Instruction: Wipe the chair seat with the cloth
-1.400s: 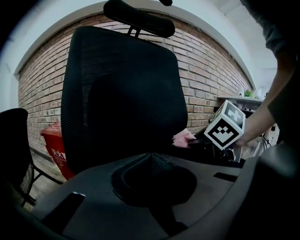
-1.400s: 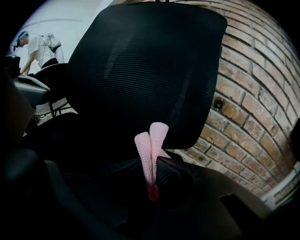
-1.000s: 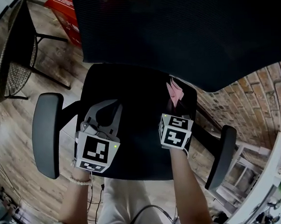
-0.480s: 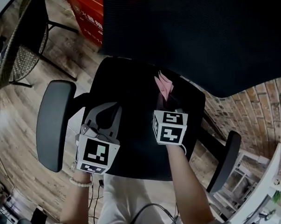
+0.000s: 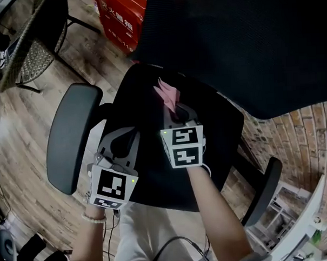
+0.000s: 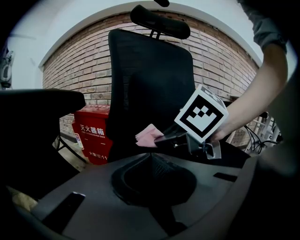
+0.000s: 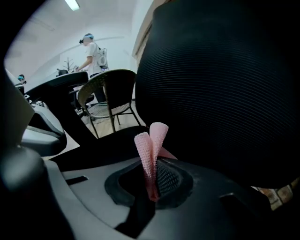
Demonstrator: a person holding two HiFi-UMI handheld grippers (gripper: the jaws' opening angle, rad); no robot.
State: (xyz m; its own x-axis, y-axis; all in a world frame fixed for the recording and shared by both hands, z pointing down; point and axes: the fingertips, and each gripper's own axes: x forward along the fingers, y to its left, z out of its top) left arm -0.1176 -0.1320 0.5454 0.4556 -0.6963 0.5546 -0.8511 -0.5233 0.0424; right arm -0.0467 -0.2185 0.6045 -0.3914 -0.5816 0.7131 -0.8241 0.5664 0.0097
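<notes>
1. two grippers hang over the black chair seat (image 5: 154, 173); the right gripper (image 5: 177, 111) has its jaws pinched tight on a pink mesh cloth (image 5: 166, 93), whose folded ends stick out past the tips.
2. the left gripper (image 5: 122, 135) has its jaws closed together with nothing between them, over the seat's left front part, near the left armrest (image 5: 72, 138).
3. the cloth sits at the seat's rear edge, close under the backrest (image 5: 246, 42); whether it presses on the fabric i cannot tell.
4. by my judgement the wiping is under way but not finished: the dark seat shows no sign of which parts are done, and the front and right side probably remain to be covered.
</notes>
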